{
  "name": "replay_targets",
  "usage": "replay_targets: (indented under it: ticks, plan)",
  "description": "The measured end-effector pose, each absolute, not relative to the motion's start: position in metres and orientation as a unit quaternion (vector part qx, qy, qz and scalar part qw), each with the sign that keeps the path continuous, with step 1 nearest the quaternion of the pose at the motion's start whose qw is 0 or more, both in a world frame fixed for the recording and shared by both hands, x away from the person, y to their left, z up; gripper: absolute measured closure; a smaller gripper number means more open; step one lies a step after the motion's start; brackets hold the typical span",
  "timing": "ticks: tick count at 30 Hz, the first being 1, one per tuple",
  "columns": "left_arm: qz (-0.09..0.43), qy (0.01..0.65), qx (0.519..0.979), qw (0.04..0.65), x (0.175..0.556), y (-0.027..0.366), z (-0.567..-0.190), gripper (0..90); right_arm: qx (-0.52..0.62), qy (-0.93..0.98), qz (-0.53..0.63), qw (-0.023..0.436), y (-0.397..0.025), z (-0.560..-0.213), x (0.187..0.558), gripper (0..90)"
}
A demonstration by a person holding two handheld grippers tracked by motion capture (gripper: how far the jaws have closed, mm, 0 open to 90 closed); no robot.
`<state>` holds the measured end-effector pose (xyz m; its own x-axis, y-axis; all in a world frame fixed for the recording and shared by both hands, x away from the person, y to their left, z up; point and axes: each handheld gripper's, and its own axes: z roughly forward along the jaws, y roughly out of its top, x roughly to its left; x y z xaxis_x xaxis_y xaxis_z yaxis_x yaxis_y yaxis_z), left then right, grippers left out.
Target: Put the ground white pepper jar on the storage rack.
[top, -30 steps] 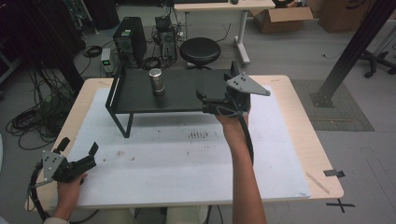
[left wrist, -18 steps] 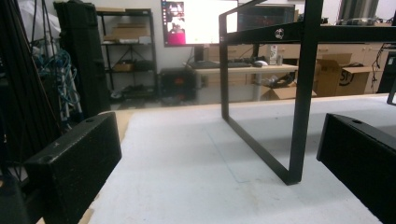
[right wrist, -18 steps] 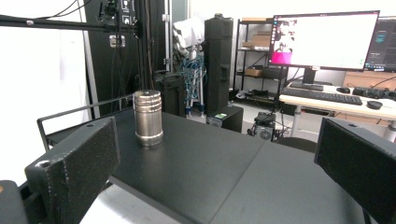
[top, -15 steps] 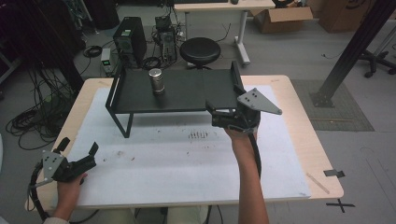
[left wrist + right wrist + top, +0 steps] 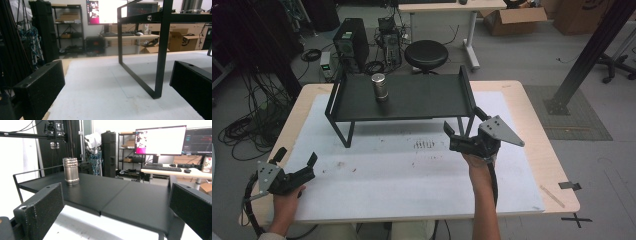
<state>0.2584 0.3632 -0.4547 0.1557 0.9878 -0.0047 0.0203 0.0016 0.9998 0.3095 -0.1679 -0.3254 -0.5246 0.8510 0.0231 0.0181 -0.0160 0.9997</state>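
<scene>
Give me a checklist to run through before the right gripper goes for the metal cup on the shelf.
1. Right gripper open: ok, jaws stand wide apart with nothing between them.
2. Cup upright: ok, it stands on the shelf, toward its left half.
3. Path along the shelf top to the cup free: ok, bare black surface between the gripper and the cup in the right gripper view.
4. Gripper at shelf height: cannot tell; it hangs in front of the shelf's right end.
5. Left gripper out of the way: ok, open, low at the table's near left corner.
6. Shelf steady on its legs: cannot tell.
</scene>
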Motion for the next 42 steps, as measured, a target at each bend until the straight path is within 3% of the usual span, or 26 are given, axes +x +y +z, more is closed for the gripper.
replay_targets:
  ticks: [28,42]
  plan:
    - [0.454,0.465,0.542,0.533,0.258,0.363,-0.455,0.2,0.431,0.583,0.601,0.337,-0.197,-0.426,0.282,0.0]
    - [0.455,0.464,0.542,0.533,0.258,0.363,-0.455,0.2,0.430,0.577,0.592,0.364,-0.195,-0.450,0.273,0.0]
